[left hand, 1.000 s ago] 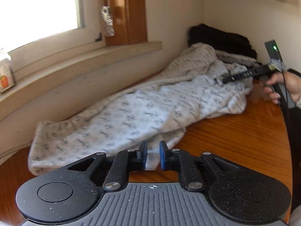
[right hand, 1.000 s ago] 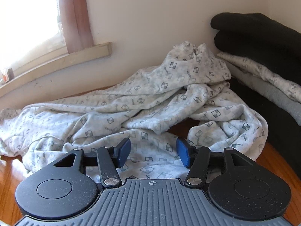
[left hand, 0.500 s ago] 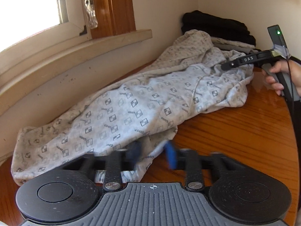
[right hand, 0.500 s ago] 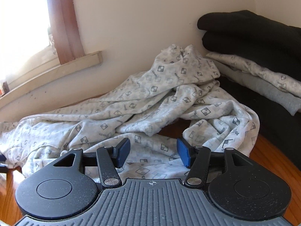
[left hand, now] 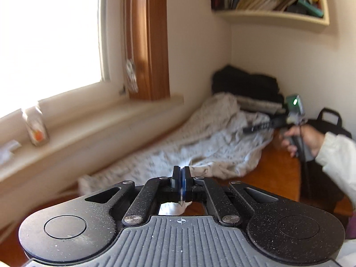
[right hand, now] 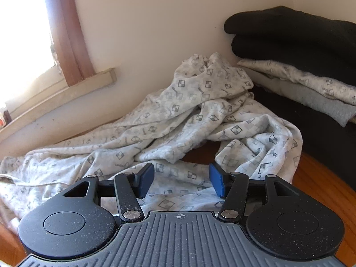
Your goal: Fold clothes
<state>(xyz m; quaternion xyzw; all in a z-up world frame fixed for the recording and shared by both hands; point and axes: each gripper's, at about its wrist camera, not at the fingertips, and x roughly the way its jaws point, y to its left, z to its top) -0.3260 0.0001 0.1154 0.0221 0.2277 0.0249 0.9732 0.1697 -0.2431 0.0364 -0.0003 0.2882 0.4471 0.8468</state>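
A white garment with a grey square print lies crumpled along the wall on a wooden table. My left gripper is shut on the garment's near edge. A bit of cloth hangs below its pads and a fold rises toward them. In the right wrist view the garment fills the middle. My right gripper hovers open just over the garment's near folds, with nothing pinched. From the left wrist view, that right gripper shows over the garment's far end, held by a hand.
A stack of folded clothes, black on top and patterned below, sits in the corner at the right. A window sill with a small bottle runs along the left wall. A shelf of books hangs above. A black bag stands beyond the table.
My left gripper's jaws came together on the garment's near edge, then it lifted and pulled back, so more wall and the shelf show. The right gripper barely moved.
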